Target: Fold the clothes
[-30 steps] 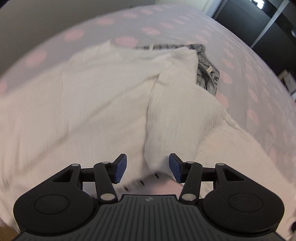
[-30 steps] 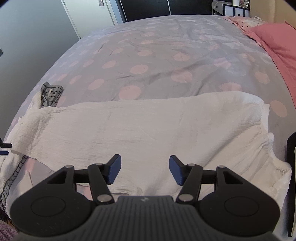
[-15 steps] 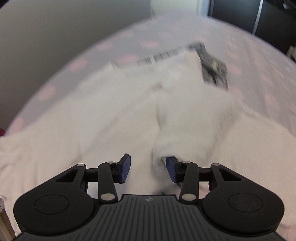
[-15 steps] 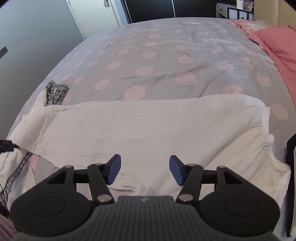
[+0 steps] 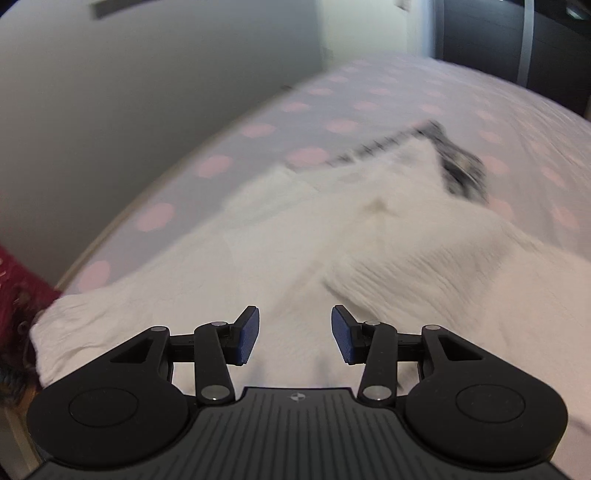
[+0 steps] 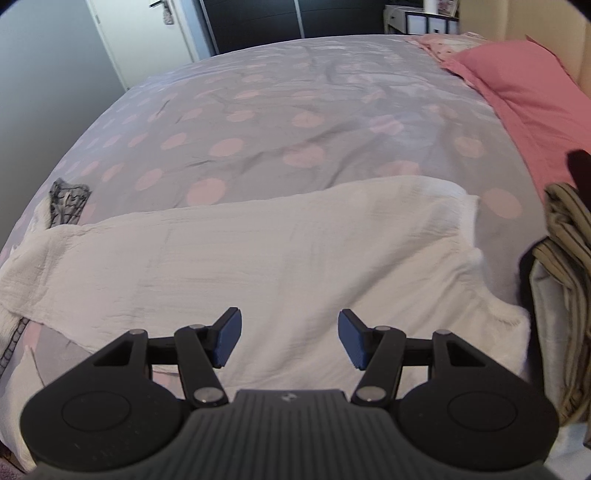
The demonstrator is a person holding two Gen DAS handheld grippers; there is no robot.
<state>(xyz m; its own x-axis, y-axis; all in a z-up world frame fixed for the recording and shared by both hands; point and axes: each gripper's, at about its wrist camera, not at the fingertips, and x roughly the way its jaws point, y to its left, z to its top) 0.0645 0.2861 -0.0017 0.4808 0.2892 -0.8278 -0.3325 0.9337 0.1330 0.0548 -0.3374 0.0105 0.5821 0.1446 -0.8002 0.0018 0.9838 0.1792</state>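
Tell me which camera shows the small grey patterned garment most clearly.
The right wrist view: the grey garment is sharp there, peeking out beyond the white cloth. The left wrist view shows it only as a blur.

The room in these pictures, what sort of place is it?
Most likely a home bedroom. A wide bed with a grey, pink-dotted cover fills the view, a pink pillow lies at its head, and a white door and dark wardrobe fronts stand behind it.
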